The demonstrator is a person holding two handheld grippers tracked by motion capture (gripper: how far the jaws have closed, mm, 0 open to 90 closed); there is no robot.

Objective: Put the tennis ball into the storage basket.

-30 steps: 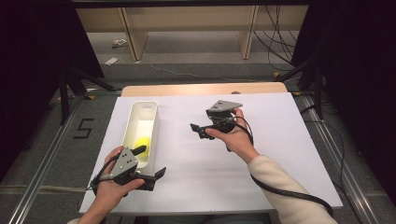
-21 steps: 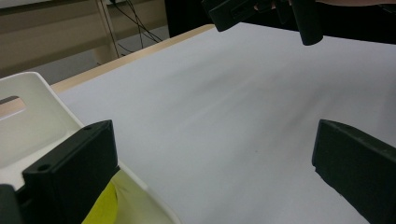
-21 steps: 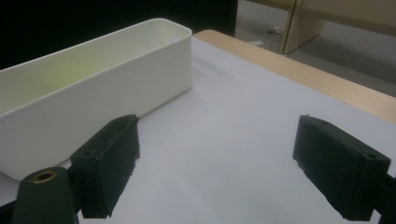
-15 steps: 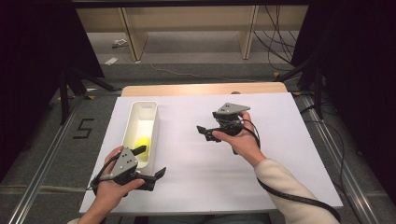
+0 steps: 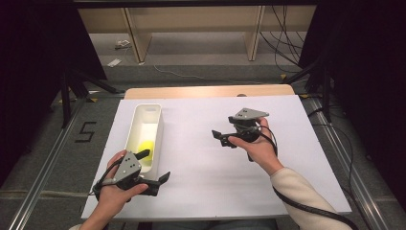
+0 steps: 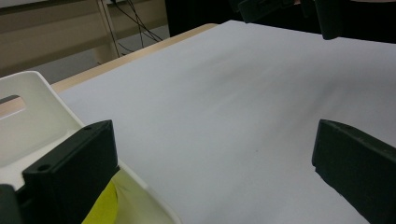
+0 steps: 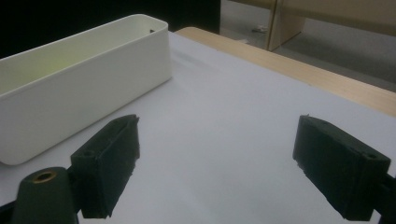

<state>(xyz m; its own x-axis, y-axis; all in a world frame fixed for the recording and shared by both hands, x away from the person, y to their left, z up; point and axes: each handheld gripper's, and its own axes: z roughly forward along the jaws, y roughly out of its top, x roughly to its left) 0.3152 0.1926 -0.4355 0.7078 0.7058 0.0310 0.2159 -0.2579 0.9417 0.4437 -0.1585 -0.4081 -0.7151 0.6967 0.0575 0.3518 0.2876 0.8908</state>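
A long white bin (image 5: pixel 155 125) stands on the left of the white table (image 5: pixel 206 189), with a yellow object (image 5: pixel 146 146) lying in its near end. My left gripper (image 5: pixel 154 165) is held at the bin's near end, open, one jaw over the bin's rim and the other over the table. In the left gripper view its jaws (image 6: pixel 210 186) stand wide apart, with the yellow object (image 6: pixel 102 210) and the bin wall (image 6: pixel 32 112) beside the left jaw. My right gripper (image 5: pixel 219 138) hovers over the table's middle right, open and empty, pointing toward the bin (image 7: pixel 79 84).
A strip of bare wood (image 5: pixel 206 91) shows along the table's far edge. Metal rails run along the floor on both sides, and a shelf frame (image 5: pixel 191 28) stands beyond the table. The right gripper (image 6: pixel 280 9) appears at the top of the left gripper view.
My right gripper has drifted to the right, away from the bin, still open. The left gripper has stayed in place.
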